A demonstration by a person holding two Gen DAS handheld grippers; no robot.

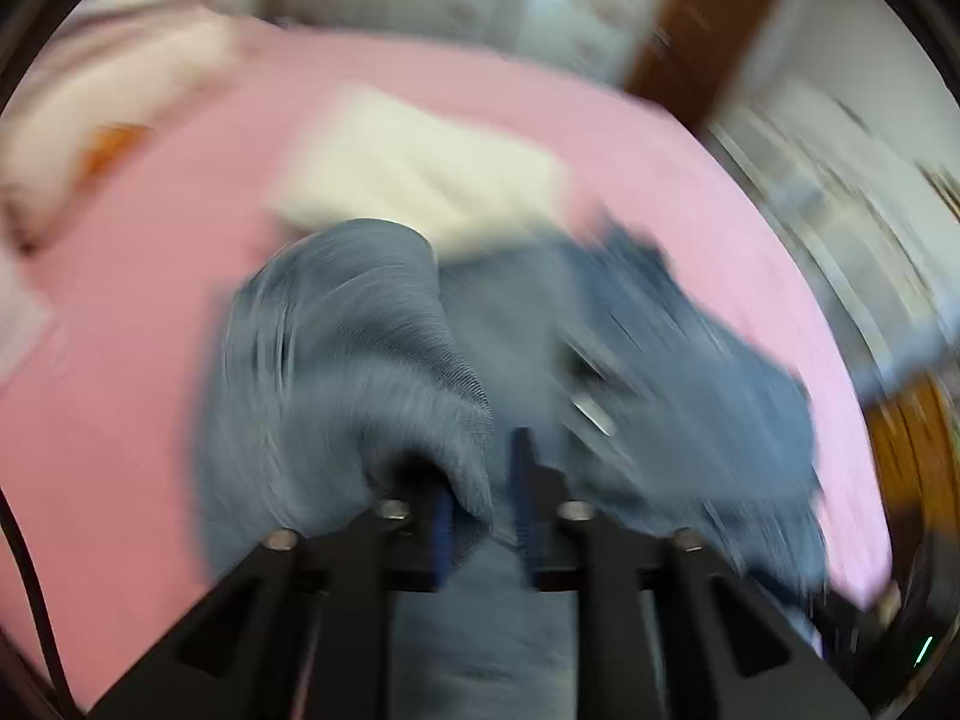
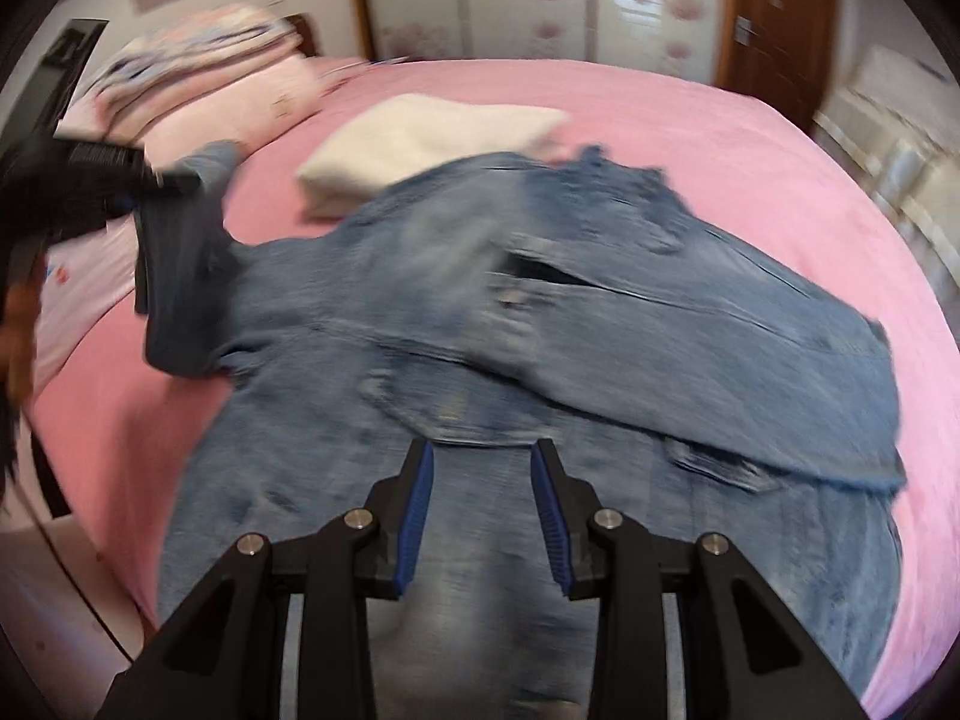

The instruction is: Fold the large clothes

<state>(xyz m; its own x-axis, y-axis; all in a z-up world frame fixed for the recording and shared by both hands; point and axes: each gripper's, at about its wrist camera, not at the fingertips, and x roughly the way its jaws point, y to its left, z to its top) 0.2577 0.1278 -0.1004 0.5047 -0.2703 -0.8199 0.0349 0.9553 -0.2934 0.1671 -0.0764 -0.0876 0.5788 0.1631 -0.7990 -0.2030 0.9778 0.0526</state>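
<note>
Right wrist view shows the pink bed (image 2: pixel 690 120) with the denim jacket (image 2: pixel 540 330) spread across it, near a folded white garment (image 2: pixel 420 144). Carry the sleeve (image 2: pixel 180 240) you've pinched in your left gripper (image 2: pixel 150 180) flat across the body, keeping it taut. Your right gripper (image 2: pixel 483 516) hovers low over the hem, jaws apart, holding nothing.

Left black two-finger gripper with blue ribbed pads (image 1: pixel 480 504): jaws closed on fabric between the pads. Right black two-finger gripper (image 2: pixel 482 480): jaws parted, nothing between the pads.
</note>
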